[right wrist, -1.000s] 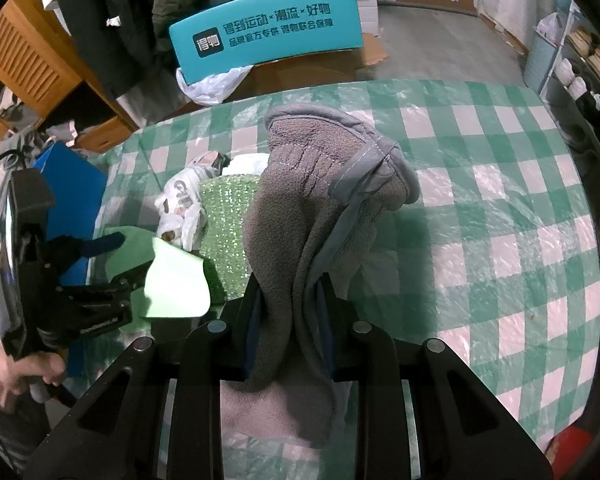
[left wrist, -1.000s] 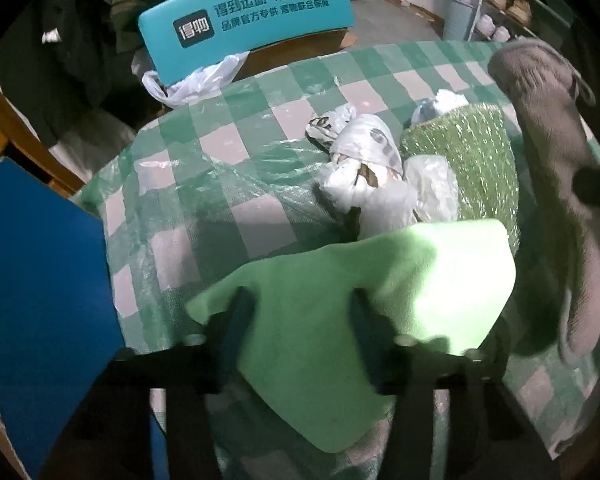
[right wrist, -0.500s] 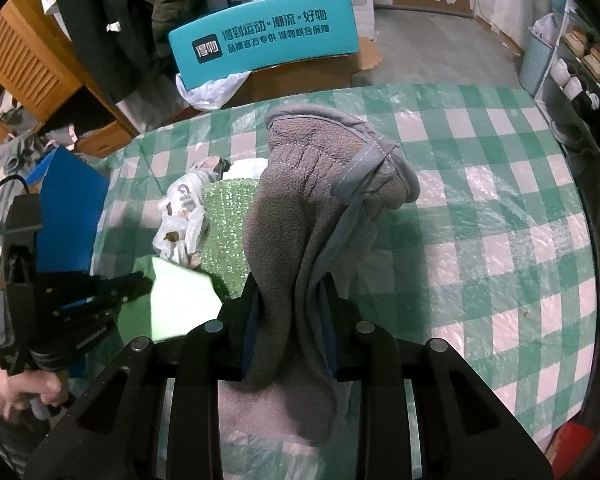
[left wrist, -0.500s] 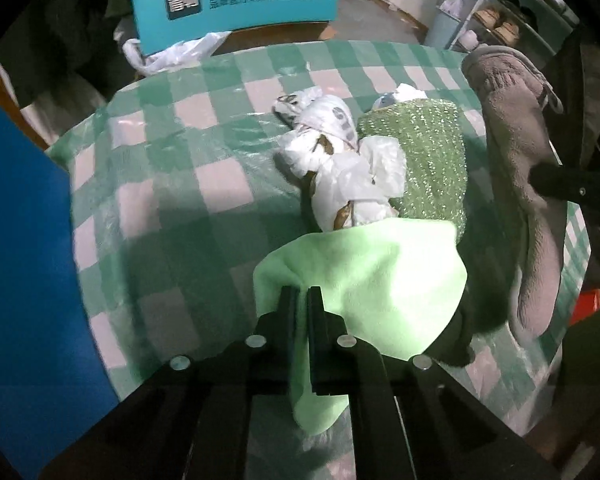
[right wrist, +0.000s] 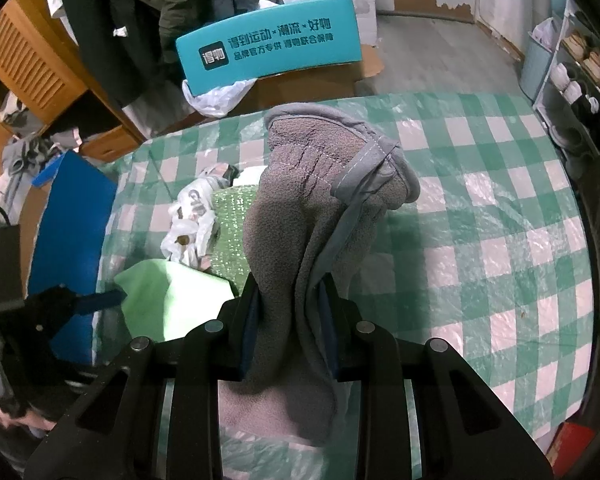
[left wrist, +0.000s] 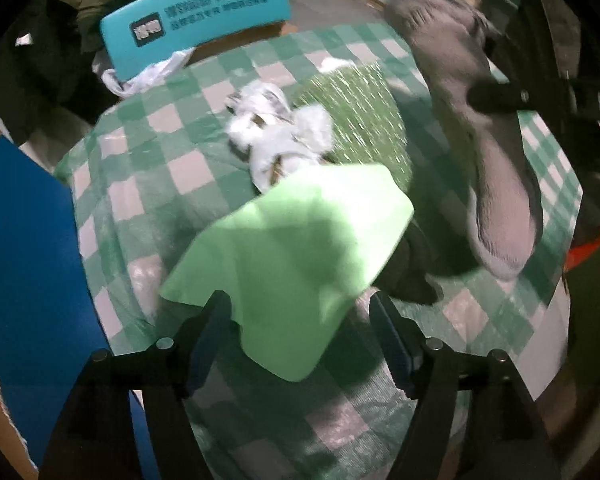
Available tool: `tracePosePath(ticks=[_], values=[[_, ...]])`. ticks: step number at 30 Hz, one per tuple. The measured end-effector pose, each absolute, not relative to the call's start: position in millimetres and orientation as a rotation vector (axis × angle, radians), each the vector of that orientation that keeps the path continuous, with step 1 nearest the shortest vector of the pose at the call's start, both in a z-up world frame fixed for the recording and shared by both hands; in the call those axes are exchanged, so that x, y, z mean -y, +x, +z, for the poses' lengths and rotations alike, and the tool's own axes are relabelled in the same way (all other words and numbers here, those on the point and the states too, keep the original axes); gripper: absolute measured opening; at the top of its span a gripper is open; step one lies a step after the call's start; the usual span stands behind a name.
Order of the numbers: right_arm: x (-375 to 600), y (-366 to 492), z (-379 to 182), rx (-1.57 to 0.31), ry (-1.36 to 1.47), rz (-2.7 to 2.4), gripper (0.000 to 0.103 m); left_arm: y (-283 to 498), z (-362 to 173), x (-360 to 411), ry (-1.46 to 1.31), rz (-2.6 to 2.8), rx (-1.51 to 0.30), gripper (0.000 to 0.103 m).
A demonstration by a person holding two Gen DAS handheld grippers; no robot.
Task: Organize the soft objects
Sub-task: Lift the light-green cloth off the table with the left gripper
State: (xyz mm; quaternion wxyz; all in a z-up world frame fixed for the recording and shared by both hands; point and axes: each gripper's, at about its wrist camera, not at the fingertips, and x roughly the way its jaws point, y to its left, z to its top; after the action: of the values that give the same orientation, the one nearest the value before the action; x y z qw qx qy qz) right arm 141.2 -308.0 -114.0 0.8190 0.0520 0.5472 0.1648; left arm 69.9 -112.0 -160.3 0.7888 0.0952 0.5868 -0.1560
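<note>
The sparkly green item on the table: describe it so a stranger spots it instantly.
On the green-checked tablecloth, look left of the hanging grey fleece mitten. The sparkly green item lies flat beside crumpled white plastic bags; unlike the plain light-green cloth, it glitters.

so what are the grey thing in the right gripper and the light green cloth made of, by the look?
Grey glove: looks like fleece, matte and napped, with stitched seams and a smoother grey binding at the cuff; it hangs limp from the right gripper. Light green cloth: thin, smooth, flat-coloured sheet, perhaps microfibre or felt; the blur hides any weave. It lies between the open fingers of the left gripper.
</note>
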Motion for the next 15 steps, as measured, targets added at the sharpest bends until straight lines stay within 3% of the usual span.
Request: tracePosePath(ticks=[15], values=[[314,138,-115,-1.171,0.125,0.342,0.026,86,-184,118,0.336,-0.25,-1.258,0.073]])
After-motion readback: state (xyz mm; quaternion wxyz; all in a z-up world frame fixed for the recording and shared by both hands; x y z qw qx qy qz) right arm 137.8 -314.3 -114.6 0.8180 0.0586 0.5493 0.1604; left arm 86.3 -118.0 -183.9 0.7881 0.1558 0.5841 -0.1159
